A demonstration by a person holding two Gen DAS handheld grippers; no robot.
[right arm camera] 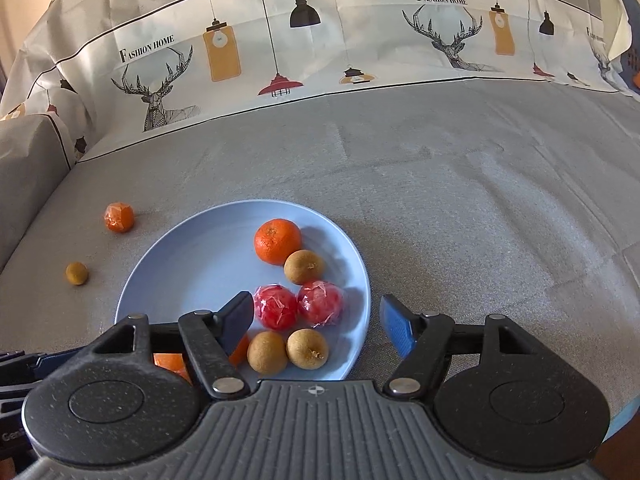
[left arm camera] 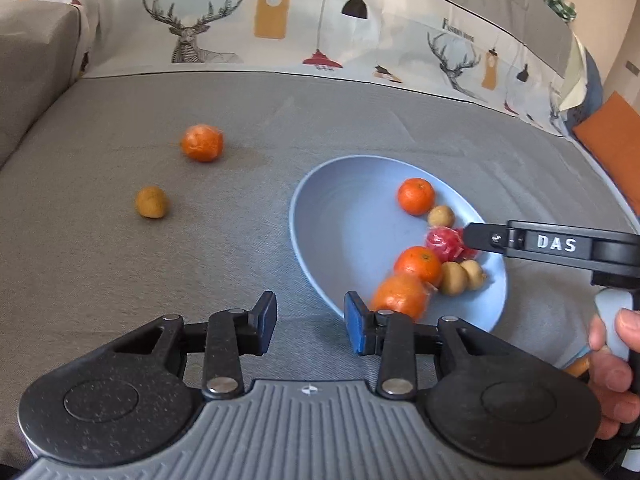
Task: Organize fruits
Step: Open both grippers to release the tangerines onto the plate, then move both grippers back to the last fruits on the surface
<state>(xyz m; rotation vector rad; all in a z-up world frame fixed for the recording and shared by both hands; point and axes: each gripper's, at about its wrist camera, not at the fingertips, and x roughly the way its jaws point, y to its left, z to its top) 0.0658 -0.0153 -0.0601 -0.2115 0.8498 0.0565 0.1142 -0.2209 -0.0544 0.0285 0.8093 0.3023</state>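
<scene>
Right up close, the right hand-held gripper (right arm camera: 316, 326) hangs over the near side of the blue plate (right arm camera: 192, 264). Its jaws stand wide apart and hold nothing. Two red wrapped fruits (right arm camera: 298, 304) lie between its fingers, but the pads do not press on them. Two small brown fruits (right arm camera: 288, 350) sit just below them, and a tangerine (right arm camera: 277, 246) lies farther back.

My guess is that a fruit was just put down on the plate, and the next one must be fetched.

Two fruits are not on the plate yet. A wrapped orange fruit (left arm camera: 202, 143) and a small brown fruit (left arm camera: 151, 202) lie on the grey bed cover (left arm camera: 120, 260), well off to the left.

Nearer to them is the left hand-held gripper (left arm camera: 311, 322), with jaws partly open and empty. It should reach forward and left, then close gently, since round fruit can roll away.
</scene>
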